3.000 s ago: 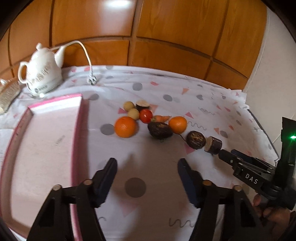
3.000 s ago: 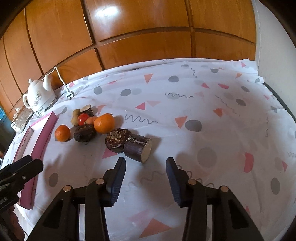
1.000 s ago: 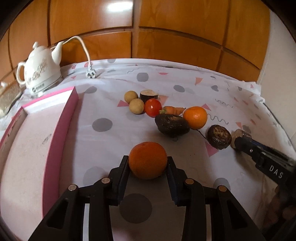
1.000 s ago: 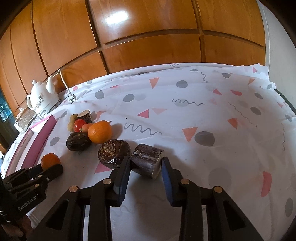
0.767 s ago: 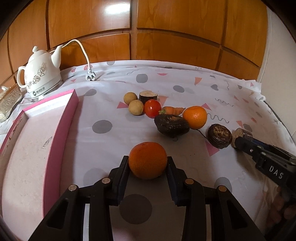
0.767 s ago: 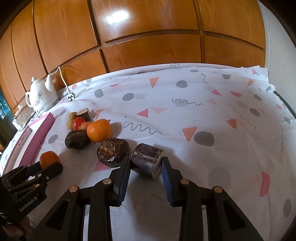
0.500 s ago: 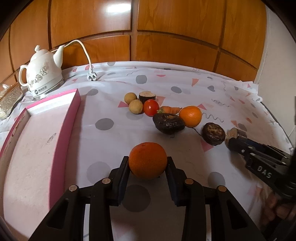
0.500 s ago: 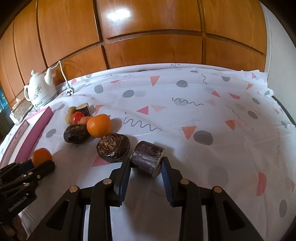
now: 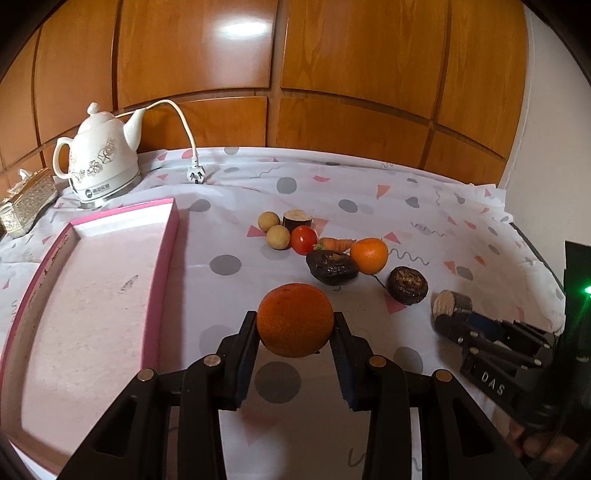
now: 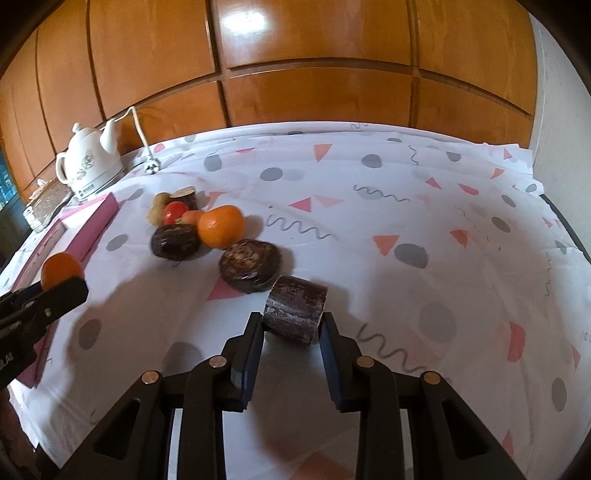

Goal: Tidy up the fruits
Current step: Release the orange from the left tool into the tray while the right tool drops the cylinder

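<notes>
I am pinching an orange (image 9: 294,319) in my left hand-held gripper (image 9: 295,332), bound for the pink tray (image 9: 162,258); my right hand-held gripper (image 10: 291,332) is gripping a dark cut chunk (image 10: 295,308).

Glossy wood panelling (image 9: 280,66) fills the upper half of the frame, its panels parted by dark grooves, with a bright patch of reflected light (image 9: 242,27) near the top centre. A plain white wall (image 9: 546,147) stands at the right edge. Below, the tabletop wears a white cloth (image 9: 406,199) printed with grey dots, pink triangles and squiggles.
</notes>
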